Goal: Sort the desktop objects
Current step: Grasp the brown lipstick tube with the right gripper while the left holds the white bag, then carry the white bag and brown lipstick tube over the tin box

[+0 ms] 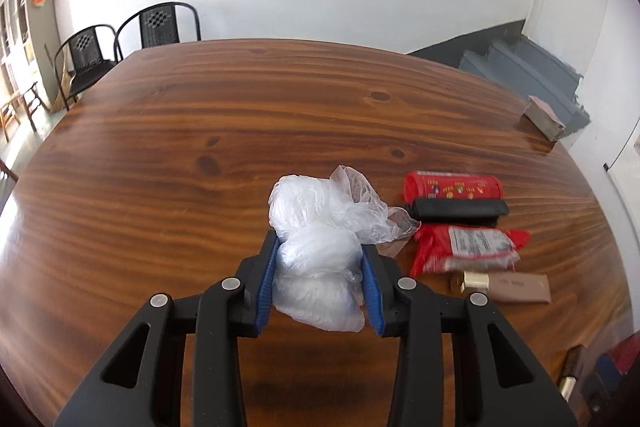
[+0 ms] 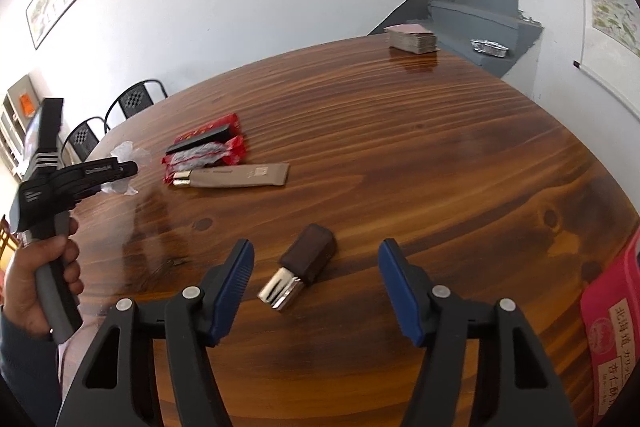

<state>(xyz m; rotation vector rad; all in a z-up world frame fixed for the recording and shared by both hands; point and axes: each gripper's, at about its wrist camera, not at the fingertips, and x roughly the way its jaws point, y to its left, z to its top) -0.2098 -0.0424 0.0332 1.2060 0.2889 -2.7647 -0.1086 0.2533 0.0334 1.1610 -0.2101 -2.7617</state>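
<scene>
So the left gripper (image 1: 320, 259) has its blue fingers (image 1: 267, 287) pinching a crumpled clear plastic bag (image 1: 320, 227), which bulges out past the tips and sits low over the wooden table (image 1: 160, 147). From the right wrist view you can see the person's left hand (image 2: 44, 279) wrapped around that gripper's handle off at the left edge, with a bit of the bag poking out front.

Just right of the bag there's a little cluster: a red pouch (image 1: 452, 185), a black bar (image 1: 460, 209) lying against it, a red snack pack (image 1: 468, 249) with a white label, and a tan sleeve (image 1: 516, 287) with a gold cap nearest the camera. They're all touching or just beside one another.

The right gripper (image 2: 316, 267) has its fingers spread wide, holding nothing. Between them, lying on the table, is a brown lipstick (image 2: 304, 267) with a shiny silver end pointing back at the camera, tilted a bit.

Far corner of the table has a card stack (image 2: 412, 39). A pink box (image 2: 616, 327) with printed characters sits at the right edge.
</scene>
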